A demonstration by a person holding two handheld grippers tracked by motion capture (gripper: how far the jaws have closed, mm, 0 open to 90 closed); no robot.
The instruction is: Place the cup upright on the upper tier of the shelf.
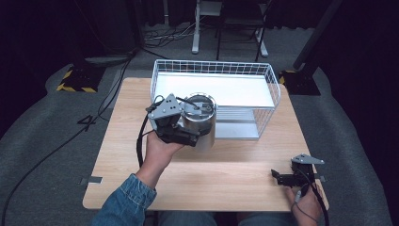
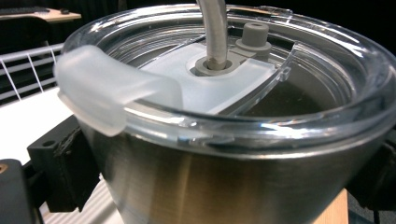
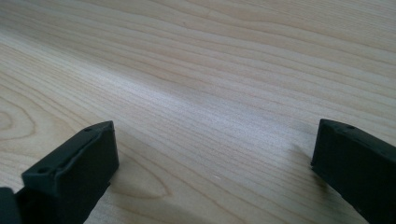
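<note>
Steel tumbler (image 2: 224, 154) sits clamped between left gripper (image 1: 181, 129) jaws; right gripper (image 1: 287, 178) jaws apart.

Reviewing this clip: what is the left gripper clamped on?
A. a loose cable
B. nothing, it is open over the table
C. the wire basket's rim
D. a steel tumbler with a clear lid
D: the left gripper has its jaws on either side of the steel tumbler, whose clear lid is on.
</note>
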